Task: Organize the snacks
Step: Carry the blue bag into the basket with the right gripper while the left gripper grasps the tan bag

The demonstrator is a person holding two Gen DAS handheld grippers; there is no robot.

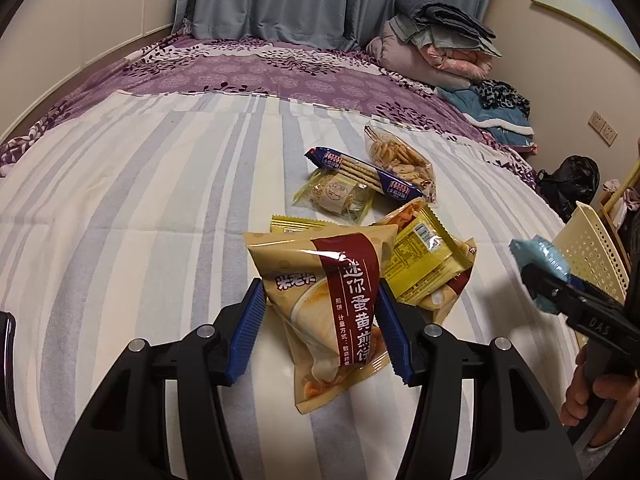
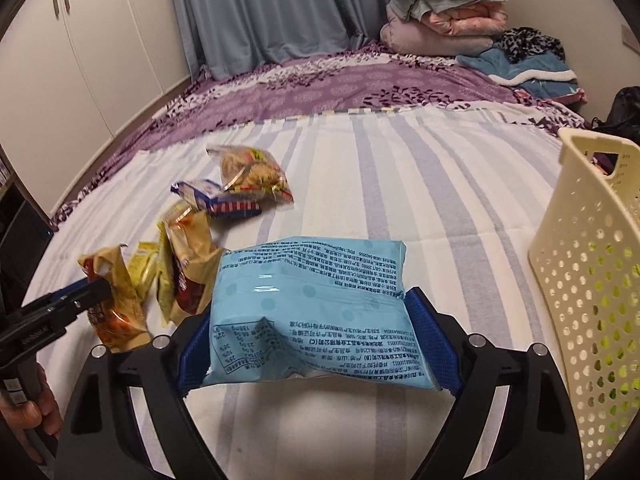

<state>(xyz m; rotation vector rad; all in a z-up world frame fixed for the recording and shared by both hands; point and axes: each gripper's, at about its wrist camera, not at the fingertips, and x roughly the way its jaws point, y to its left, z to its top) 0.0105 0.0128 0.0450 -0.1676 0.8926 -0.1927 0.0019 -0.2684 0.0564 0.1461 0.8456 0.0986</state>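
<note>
Between the blue pads of my left gripper [image 1: 320,292] sits a tan snack bag with a dark red band [image 1: 324,312]; the gripper is shut on it just above the striped sheet [image 1: 140,200]. Behind it lie yellow packets [image 1: 424,256], a small clear pastry packet [image 1: 340,196], a blue cracker pack [image 1: 364,174] and a clear bag of cookies [image 1: 400,156]. My right gripper [image 2: 312,308] is shut on a light blue snack bag [image 2: 312,304], printed back facing up. A cream perforated basket [image 2: 580,240] stands close to its right. The left gripper [image 2: 100,288] shows at the left with the tan bag.
Folded quilts and blankets [image 1: 436,40] are piled at the bed's far right corner, with a blue garment [image 1: 492,112] beside them. A black bag [image 1: 572,184] sits past the bed's right edge. White wardrobe doors [image 2: 60,60] line the left wall, and grey-blue curtains [image 2: 260,12] hang behind.
</note>
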